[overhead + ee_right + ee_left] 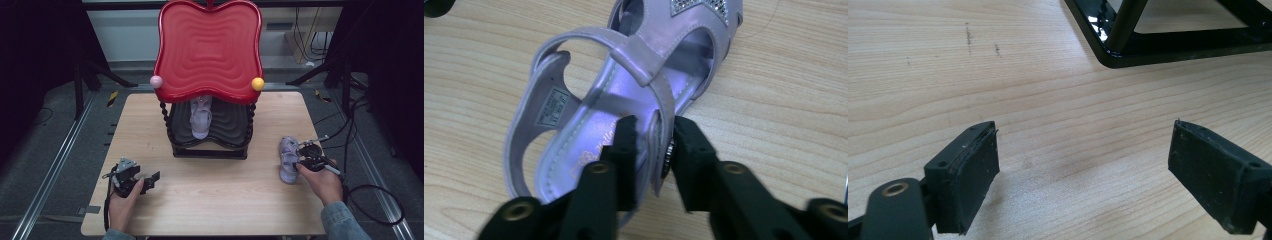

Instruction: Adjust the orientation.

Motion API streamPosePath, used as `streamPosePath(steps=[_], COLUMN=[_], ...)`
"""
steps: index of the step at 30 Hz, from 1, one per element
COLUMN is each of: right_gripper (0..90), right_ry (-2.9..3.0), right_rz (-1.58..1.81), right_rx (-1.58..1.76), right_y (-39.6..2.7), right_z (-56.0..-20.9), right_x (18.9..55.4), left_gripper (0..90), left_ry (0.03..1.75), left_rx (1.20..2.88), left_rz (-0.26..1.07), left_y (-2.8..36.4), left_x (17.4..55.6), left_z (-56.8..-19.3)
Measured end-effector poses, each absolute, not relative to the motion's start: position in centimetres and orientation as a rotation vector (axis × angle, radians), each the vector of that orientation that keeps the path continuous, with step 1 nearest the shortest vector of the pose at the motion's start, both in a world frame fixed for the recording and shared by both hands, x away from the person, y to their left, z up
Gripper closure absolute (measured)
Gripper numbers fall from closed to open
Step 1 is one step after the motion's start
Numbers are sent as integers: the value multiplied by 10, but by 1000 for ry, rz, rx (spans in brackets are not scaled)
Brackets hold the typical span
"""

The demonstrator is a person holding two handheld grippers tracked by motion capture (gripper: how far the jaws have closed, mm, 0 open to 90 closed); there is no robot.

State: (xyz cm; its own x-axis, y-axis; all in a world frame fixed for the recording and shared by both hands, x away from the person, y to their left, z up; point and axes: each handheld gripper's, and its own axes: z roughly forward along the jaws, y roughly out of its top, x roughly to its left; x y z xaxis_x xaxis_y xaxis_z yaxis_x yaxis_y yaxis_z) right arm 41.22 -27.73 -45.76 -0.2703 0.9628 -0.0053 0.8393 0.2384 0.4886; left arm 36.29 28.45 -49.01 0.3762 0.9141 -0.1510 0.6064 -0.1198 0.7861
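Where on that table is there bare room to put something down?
The wide front middle of the table, between the left gripper and the sandal, is bare. The back middle is crowded by the rack.

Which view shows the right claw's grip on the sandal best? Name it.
The right gripper view: the right claw pinches the lilac sandal by its side strap. The high view shows that sandal small, partly behind the claw.
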Motion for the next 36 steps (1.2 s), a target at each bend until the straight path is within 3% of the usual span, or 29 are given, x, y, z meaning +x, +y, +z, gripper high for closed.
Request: streamPosePath(steps=[7, 15, 24, 36], right_gripper=[803, 821, 821, 821], right_ry=[2222, 2286, 2434, 2607], right_rz=[570, 642, 789, 917], right_rx=[1588, 1457, 1233, 972], right_y=[-280, -269, -214, -143], right_z=[-450, -431, -417, -425], right_x=[405, 368, 351, 375], left_gripper=[123, 125, 125, 127], left_ry=[1333, 1337, 1341, 1350], left_rx=[1820, 1826, 1823, 1821], left_rz=[483, 491, 496, 496], left_y=[286, 287, 288, 290], left_x=[363, 364, 364, 365], left_z=[-490, -491, -491, -491])
